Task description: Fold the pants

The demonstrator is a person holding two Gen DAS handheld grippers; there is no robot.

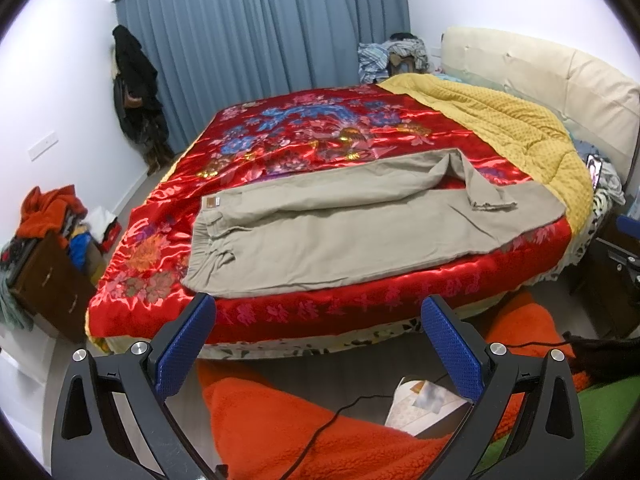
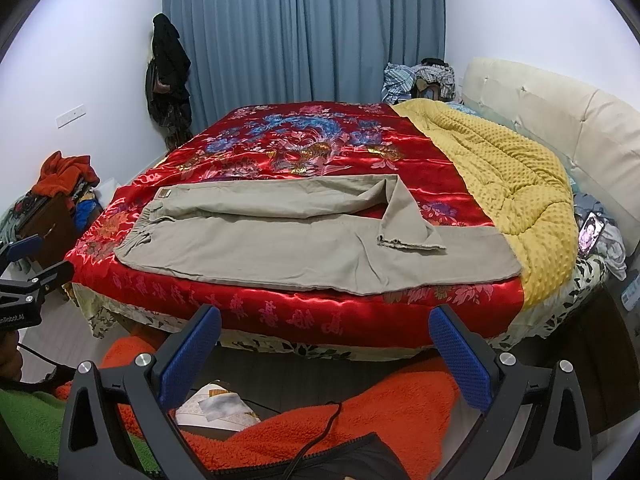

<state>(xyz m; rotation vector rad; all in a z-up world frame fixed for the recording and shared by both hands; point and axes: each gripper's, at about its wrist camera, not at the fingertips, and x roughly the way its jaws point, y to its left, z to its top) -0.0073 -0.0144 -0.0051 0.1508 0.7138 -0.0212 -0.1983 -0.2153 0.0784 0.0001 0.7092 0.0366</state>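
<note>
Beige pants [image 1: 344, 232] lie flat on a red floral bedspread [image 1: 320, 132], waistband at the left, legs running right. The far leg's hem is folded back over the near leg. My left gripper [image 1: 318, 312] is open and empty, held off the bed's near edge below the pants. The pants also show in the right wrist view [image 2: 288, 248]. My right gripper [image 2: 324, 324] is open and empty, off the bed's near edge below the legs. The left gripper [image 2: 28, 268] also shows at the left edge of the right wrist view.
A yellow quilt [image 1: 516, 128] is bunched at the bed's right by the cream headboard [image 1: 552, 72]. A phone [image 2: 590, 234] lies at the right edge. A brown cabinet [image 1: 52, 276] piled with clothes stands left. Orange fleece [image 1: 304, 428] and a cable are below the grippers.
</note>
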